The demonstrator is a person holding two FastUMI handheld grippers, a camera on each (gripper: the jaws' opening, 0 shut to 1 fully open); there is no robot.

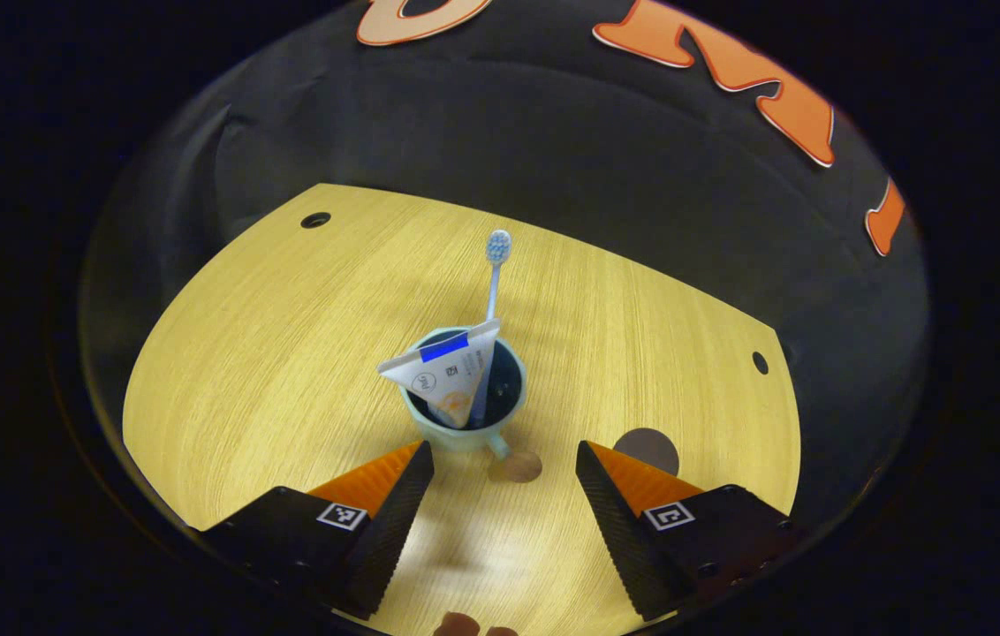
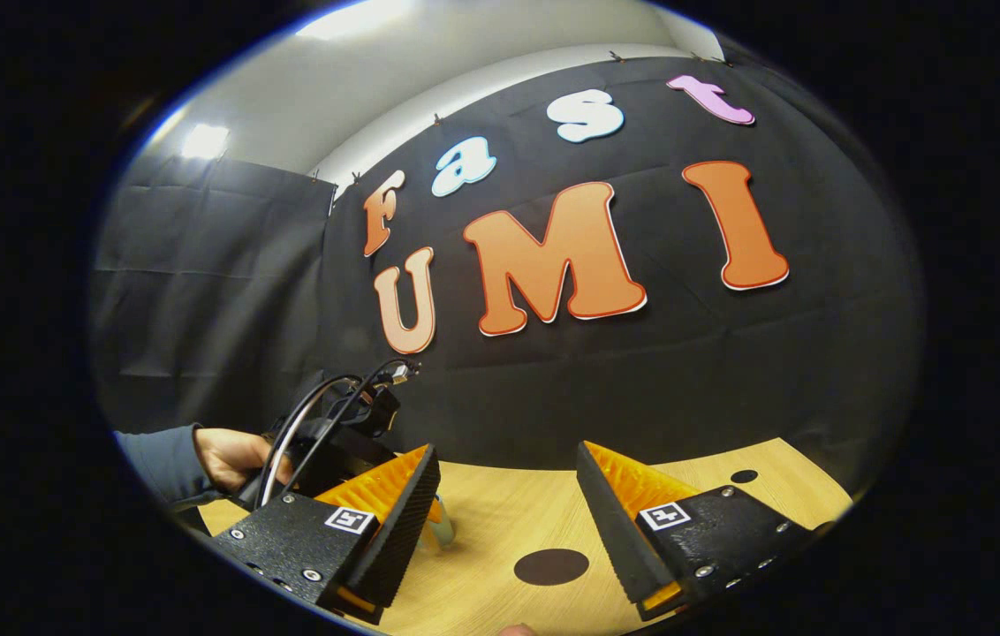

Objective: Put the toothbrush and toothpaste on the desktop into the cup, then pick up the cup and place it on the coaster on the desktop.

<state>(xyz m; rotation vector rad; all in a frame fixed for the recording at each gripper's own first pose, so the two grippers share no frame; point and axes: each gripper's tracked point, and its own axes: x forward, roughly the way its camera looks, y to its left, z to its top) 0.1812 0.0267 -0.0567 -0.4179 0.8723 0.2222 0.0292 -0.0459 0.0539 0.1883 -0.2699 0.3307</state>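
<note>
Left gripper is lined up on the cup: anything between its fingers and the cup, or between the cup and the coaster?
Nothing visible. The open left gripper faces the cup across bare desktop, and the coaster lies beside it with only bare wood between.

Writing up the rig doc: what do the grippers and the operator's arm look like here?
Left gripper and right gripper: two wedge-shaped ribbed fingers each, on black screwed blocks bearing small square black-and-white markers. The left gripper seen from the right view trails looped black cables; hand in a blue-grey sleeve.

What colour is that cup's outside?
The small handled ceramic cup is pale mint green outside, clearest in the left gripper view.
</note>
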